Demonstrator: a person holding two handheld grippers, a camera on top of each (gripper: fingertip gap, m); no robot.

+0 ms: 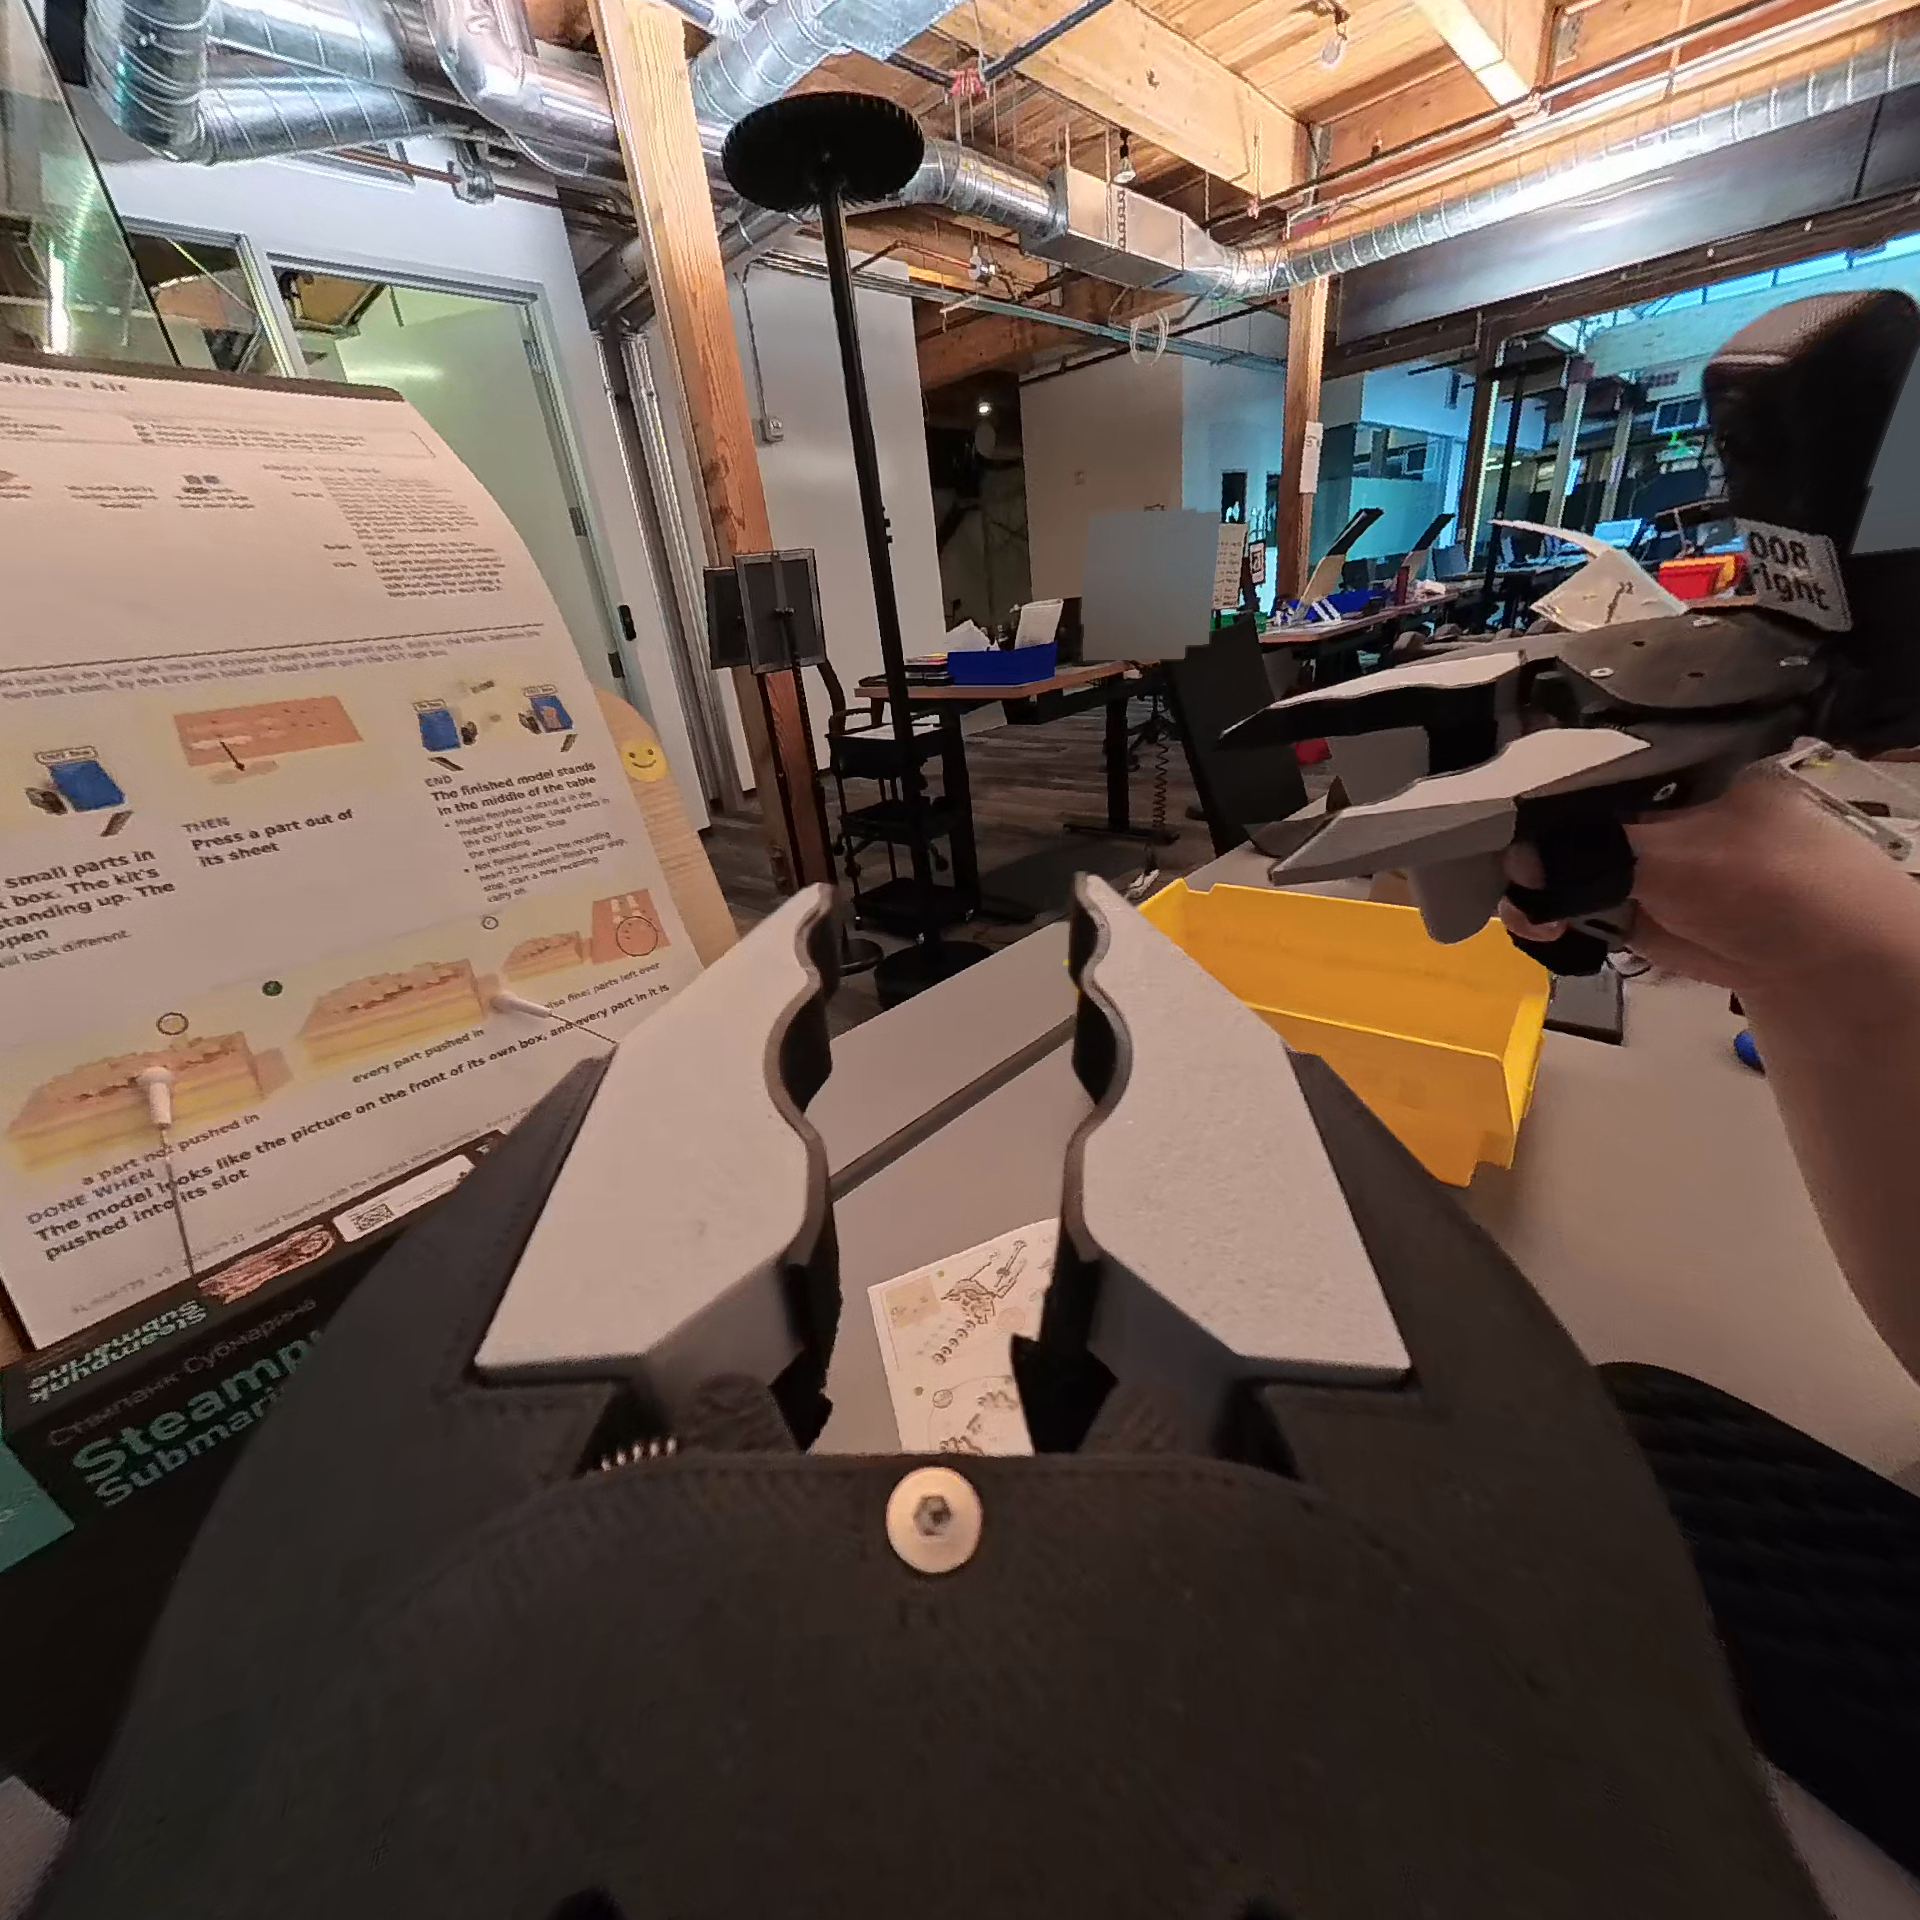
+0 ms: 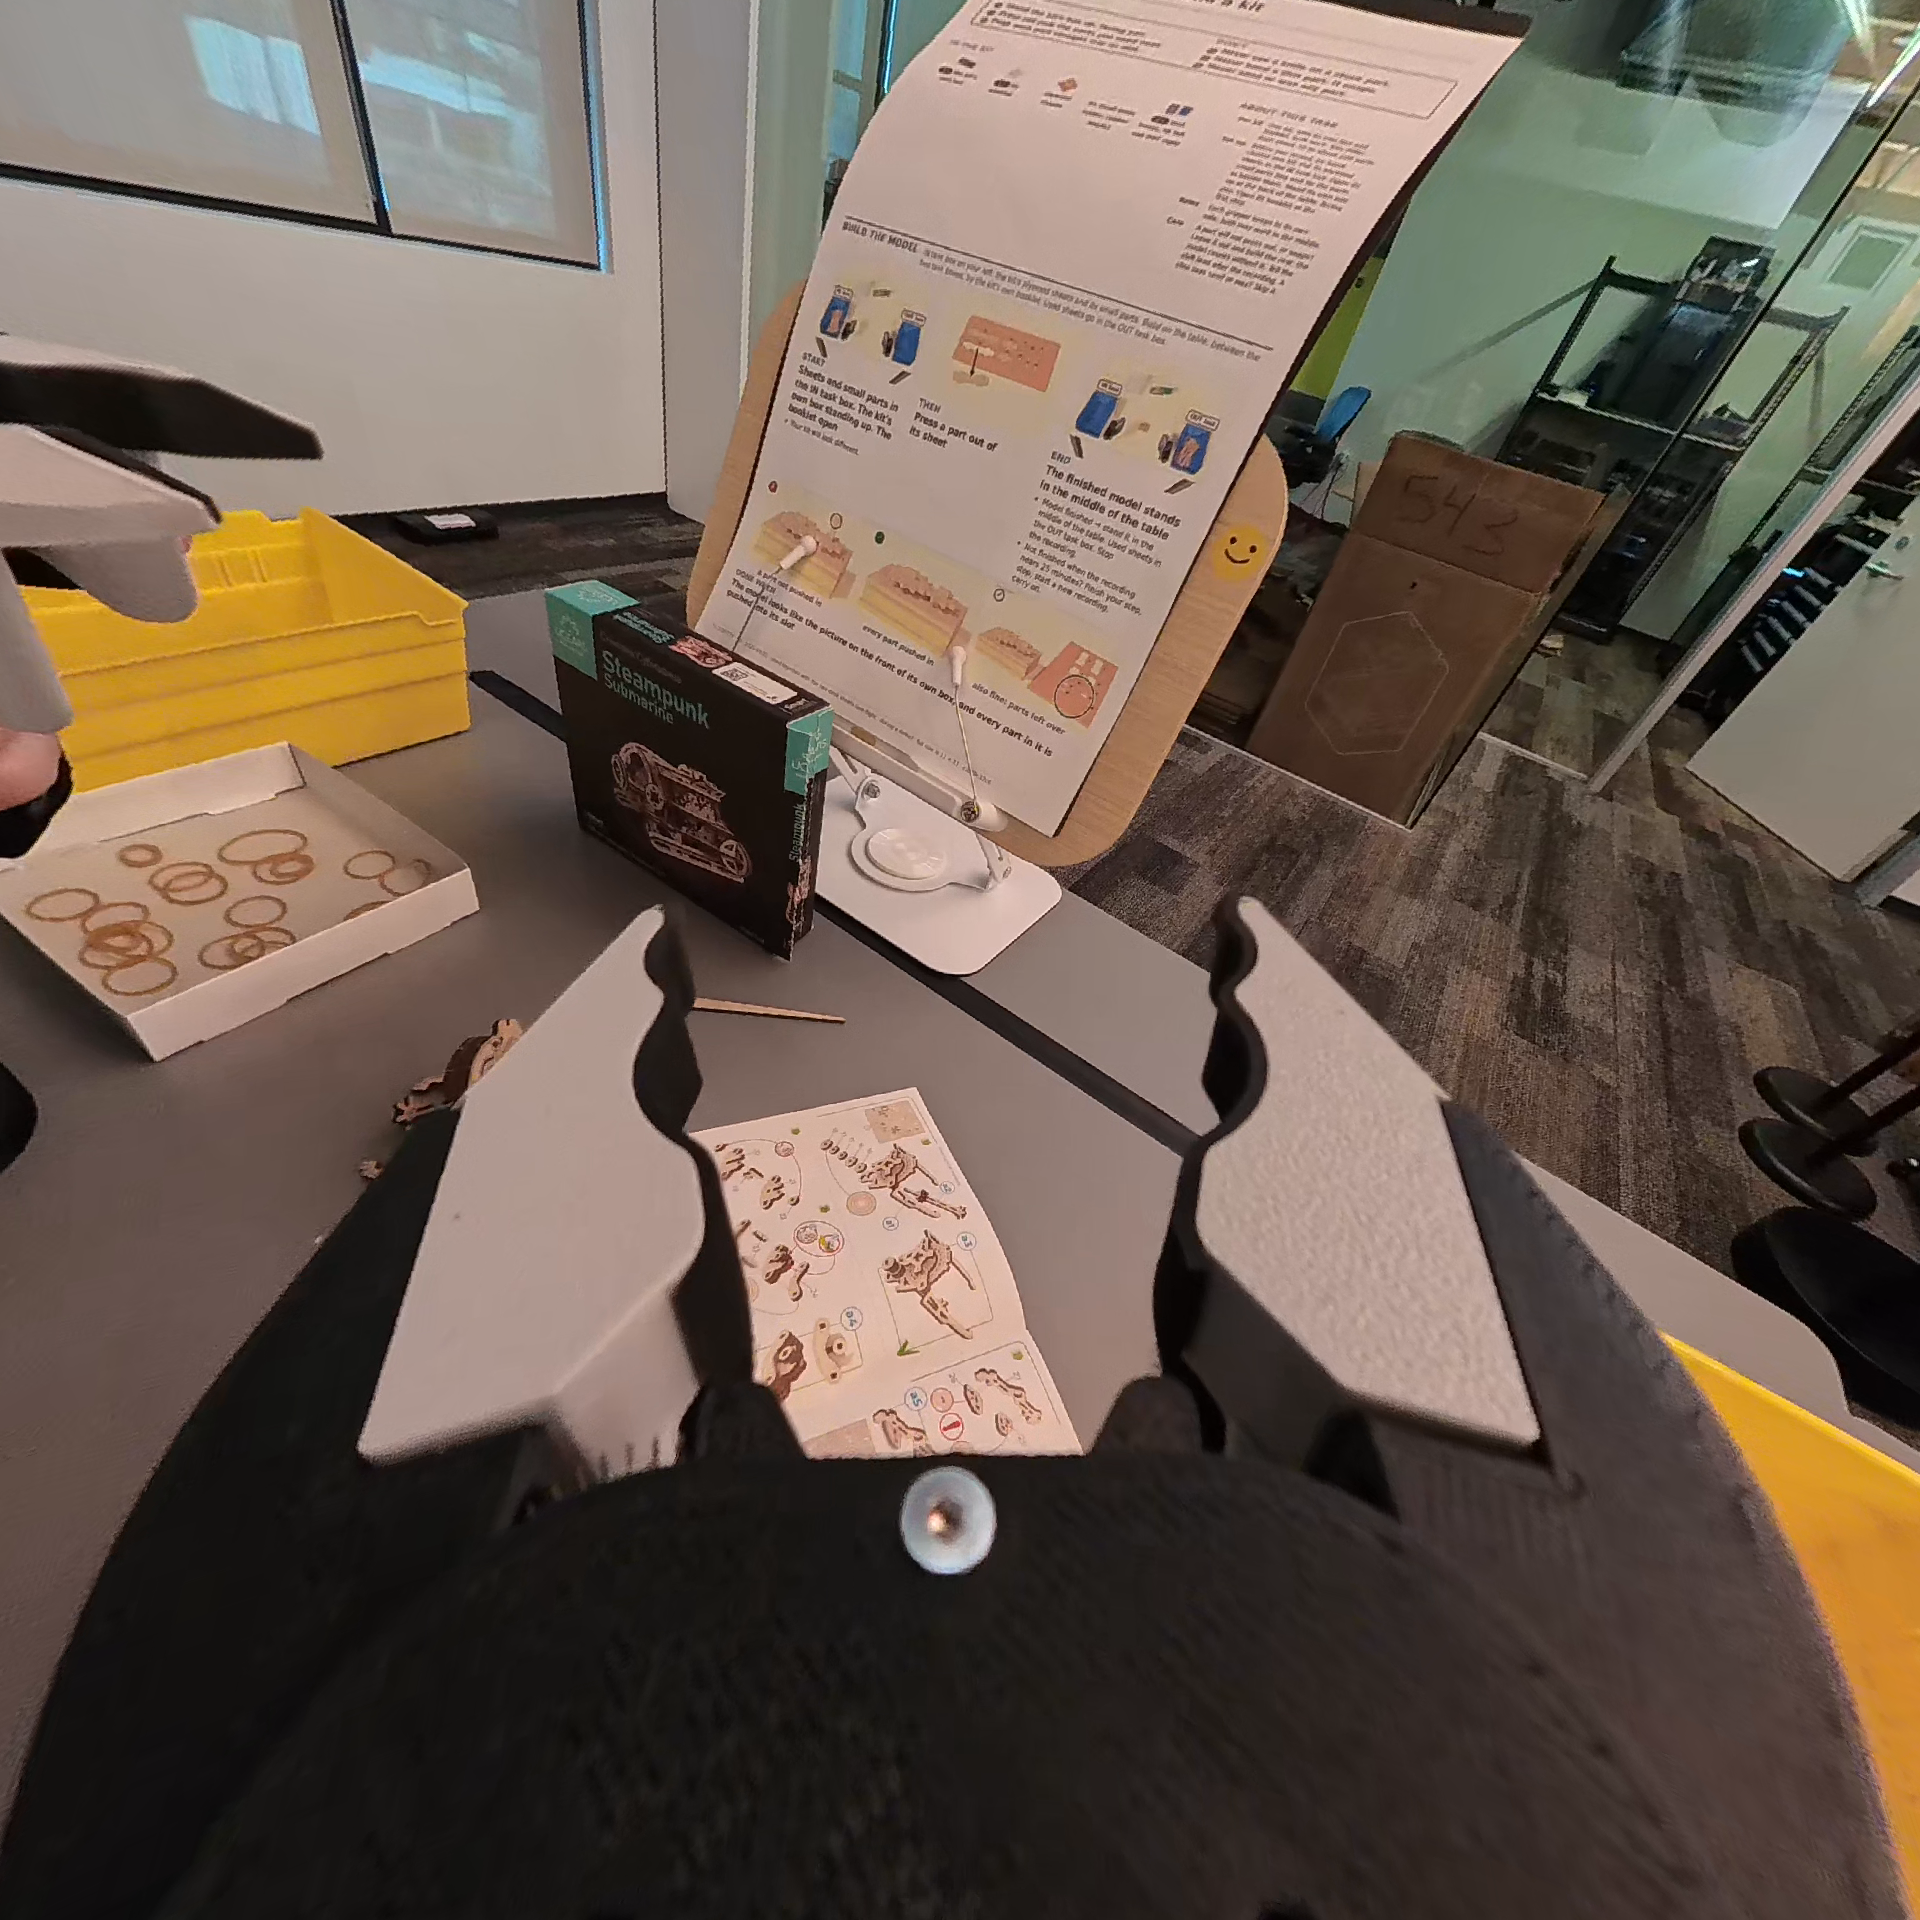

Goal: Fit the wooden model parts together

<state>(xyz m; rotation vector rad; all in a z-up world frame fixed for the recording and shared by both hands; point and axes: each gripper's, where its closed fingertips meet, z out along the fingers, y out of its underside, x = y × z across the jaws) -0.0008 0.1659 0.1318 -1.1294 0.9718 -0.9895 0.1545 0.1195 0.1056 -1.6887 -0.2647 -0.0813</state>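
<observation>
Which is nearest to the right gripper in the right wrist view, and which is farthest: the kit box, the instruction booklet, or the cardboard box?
1. Instruction booklet, flat on the table between the jaws.
2. Kit box, standing ahead, slightly left.
3. Cardboard box, on the floor, far right.

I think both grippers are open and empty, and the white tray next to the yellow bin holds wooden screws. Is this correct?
Not quite. The right wrist view shows the white tray holding thin wooden rings, not screws. The rest stands: it sits beside the yellow bin, and the left gripper and right gripper are both open and empty.

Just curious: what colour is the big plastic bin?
Bright yellow bin, clearest in the left wrist view.
</observation>
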